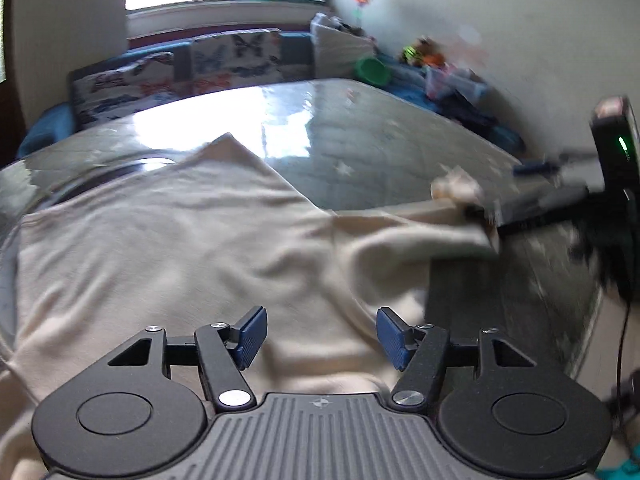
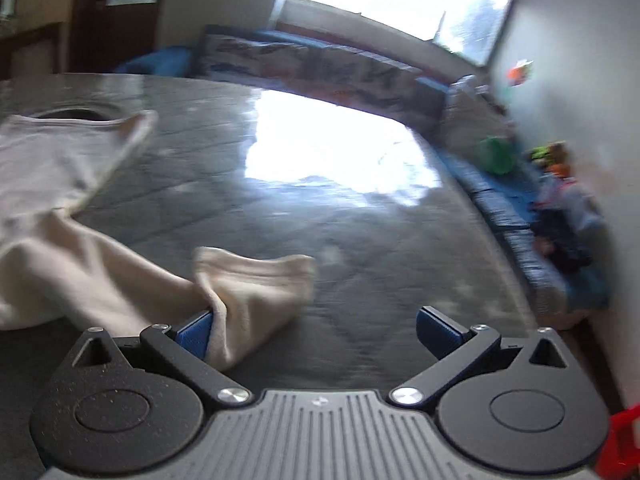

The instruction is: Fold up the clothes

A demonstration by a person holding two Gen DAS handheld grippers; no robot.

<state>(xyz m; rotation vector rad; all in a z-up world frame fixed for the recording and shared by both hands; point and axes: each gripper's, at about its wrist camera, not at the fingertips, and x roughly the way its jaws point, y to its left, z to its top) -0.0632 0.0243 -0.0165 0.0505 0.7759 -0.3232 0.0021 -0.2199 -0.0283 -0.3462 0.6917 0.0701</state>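
Cream garment (image 1: 168, 248) spread on the glossy table (image 1: 360, 136), sleeve (image 2: 256, 288) drawn out sideways; left gripper (image 1: 322, 334) wide open, empty, above the body; right gripper (image 2: 316, 334) wide open, sleeve draped against one pad, ungripped; sleeve-fold stage likely; next calls for a firm pinch.

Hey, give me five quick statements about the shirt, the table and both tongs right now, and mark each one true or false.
1. The cream shirt lies spread on the glossy table. True.
2. The left tongs are clamped shut on the shirt. False: their jaws stand open above the cloth.
3. The shirt's sleeve drapes against one blue pad of the right tongs. True.
4. The right tongs are fully shut. False: the jaws are wide apart.
5. The shirt is dark blue. False: it is cream.
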